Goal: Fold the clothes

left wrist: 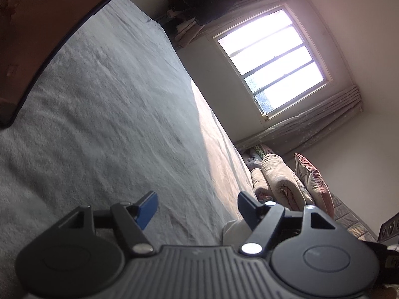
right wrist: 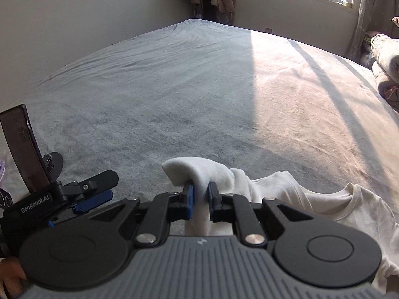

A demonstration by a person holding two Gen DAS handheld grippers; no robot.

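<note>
my right gripper [right wrist: 199,194] pinches a fold of the white t-shirt [right wrist: 349,209], which trails right across the bed [right wrist: 174,87]. my left gripper [left wrist: 197,206], jaws spread and empty, sits left of it.

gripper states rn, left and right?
Left gripper: open, holding nothing.
Right gripper: shut on a fold of the white T-shirt.
</note>
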